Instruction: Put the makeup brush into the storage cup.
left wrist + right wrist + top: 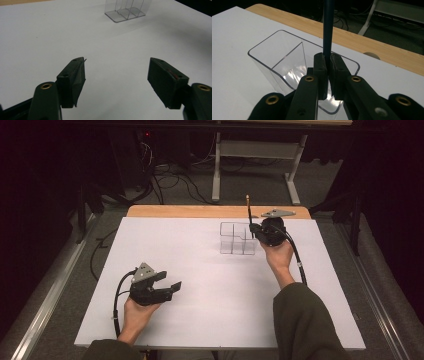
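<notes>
A clear plastic organizer (pixel 236 239) with several compartments stands on the white table near its far edge; it also appears as the organizer (pixel 128 11) and the organizer (pixel 287 60). My right gripper (pixel 256 229) is shut on a dark pencil (pixel 248 215), held upright over the organizer's right side, its gold end up. In the right gripper view the pencil (pixel 328 27) rises from between the closed pads of my right gripper (pixel 327 58) above a compartment. My left gripper (pixel 170 287) rests open on the table at the near left, and in its own view my left gripper (pixel 117 68) has nothing between its fingers.
The white board (pixel 210 285) covers a wooden tabletop (pixel 200 211) whose edge shows at the back. Beyond it stand a white frame leg (pixel 216 170) and loose cables (pixel 175 180) on the floor.
</notes>
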`<state>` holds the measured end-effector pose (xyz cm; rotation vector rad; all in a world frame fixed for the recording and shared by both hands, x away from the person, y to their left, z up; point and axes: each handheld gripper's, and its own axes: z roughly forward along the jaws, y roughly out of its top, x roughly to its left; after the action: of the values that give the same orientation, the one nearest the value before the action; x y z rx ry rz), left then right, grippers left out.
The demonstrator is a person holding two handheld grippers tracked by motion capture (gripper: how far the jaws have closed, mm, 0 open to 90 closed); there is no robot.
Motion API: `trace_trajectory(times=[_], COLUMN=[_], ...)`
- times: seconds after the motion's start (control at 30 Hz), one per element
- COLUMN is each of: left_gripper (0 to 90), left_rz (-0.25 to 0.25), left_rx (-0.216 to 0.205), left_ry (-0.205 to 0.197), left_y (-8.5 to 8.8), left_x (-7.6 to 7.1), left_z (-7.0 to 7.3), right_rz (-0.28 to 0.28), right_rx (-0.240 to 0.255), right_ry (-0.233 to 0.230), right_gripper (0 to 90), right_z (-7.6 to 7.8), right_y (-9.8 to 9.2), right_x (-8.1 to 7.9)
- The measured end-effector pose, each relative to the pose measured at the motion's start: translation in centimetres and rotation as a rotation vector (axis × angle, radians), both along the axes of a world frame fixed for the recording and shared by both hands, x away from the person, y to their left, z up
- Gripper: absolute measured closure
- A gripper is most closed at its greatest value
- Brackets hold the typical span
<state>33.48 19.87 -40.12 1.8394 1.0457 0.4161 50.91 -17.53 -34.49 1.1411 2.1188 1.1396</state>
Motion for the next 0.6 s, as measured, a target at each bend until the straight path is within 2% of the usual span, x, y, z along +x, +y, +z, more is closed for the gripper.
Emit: trace_trajectory(times=[0.33, 0.6], left_gripper=[30.9, 30.9], left_rz=[0.001, 0.0], left_rx=[0.003, 0.004], left_ry=[0.0, 0.001], left_y=[-0.02, -0.04], left_x=[0.0, 0.0], left_z=[-0.01, -0.02], right_rz=[-0.004, -0.007], right_rx=[-0.043, -0.055], right_ry=[0.021, 0.041], right_gripper=[86.3, 86.2], right_z=[-0.63, -0.98], right_y=[0.21, 0.4], right_x=[0.25, 0.37])
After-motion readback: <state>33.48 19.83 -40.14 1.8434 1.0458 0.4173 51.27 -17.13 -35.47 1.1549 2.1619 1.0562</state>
